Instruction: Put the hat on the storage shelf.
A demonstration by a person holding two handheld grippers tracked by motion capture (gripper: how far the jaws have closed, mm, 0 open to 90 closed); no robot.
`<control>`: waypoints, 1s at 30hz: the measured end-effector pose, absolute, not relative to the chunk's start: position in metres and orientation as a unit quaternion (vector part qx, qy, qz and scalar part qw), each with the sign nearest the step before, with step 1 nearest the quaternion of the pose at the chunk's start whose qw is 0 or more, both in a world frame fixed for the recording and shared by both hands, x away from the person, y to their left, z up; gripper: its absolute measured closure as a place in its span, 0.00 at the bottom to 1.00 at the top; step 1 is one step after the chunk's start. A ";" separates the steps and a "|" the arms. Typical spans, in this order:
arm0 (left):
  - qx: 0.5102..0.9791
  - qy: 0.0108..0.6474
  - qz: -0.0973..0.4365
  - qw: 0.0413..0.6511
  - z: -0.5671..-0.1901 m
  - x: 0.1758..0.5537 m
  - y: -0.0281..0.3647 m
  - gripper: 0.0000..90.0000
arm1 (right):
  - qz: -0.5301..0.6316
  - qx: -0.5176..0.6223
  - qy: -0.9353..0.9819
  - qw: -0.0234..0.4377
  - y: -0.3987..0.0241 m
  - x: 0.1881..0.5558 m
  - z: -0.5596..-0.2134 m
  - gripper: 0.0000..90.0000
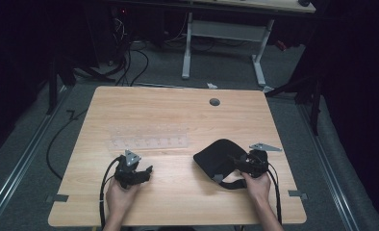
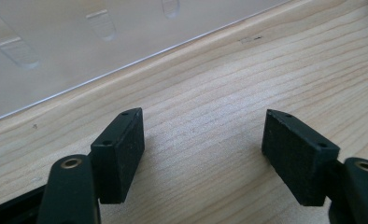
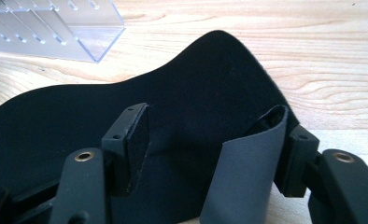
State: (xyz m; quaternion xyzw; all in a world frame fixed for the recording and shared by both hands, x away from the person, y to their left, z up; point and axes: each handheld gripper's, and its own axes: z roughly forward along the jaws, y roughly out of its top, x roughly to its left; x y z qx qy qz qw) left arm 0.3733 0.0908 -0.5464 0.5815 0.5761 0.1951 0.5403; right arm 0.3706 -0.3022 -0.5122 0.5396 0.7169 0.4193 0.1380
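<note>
A black fabric eye mask (image 1: 214, 155) lies on the right half of the wooden table (image 1: 178, 110), its strap (image 1: 231, 184) curling toward the front edge. My right gripper (image 1: 234, 161) reaches over the mask from the right. In the right gripper view its jaws (image 3: 215, 131) stand wide apart above the mask (image 3: 196, 79), and a grey fold of strap (image 3: 247, 172) leans on the right jaw's pad without being pinched. My left gripper (image 1: 148, 170) rests at the front left, open over bare wood (image 2: 203, 140) with nothing between the jaws.
A clear acrylic rack (image 1: 149, 137) with rows of slots lies across the table's middle, just beyond the left gripper (image 2: 56, 46) and left of the mask (image 3: 56, 28). A round cable hole (image 1: 214, 102) sits near the far edge. Cables trail off the front edge.
</note>
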 end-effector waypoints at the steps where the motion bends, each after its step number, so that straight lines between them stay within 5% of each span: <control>1: 0.581 0.576 0.195 0.540 -0.546 0.373 0.091 0.34 | 0.420 0.541 0.716 0.134 -0.302 0.371 -0.513 0.43; 13: 0.582 0.576 0.195 0.540 -0.546 0.373 0.091 0.33 | 0.420 0.532 0.726 0.112 -0.295 0.375 -0.523 0.49; 30: 0.581 0.576 0.195 0.540 -0.546 0.373 0.090 0.33 | 0.444 0.495 0.742 0.090 -0.303 0.367 -0.528 0.80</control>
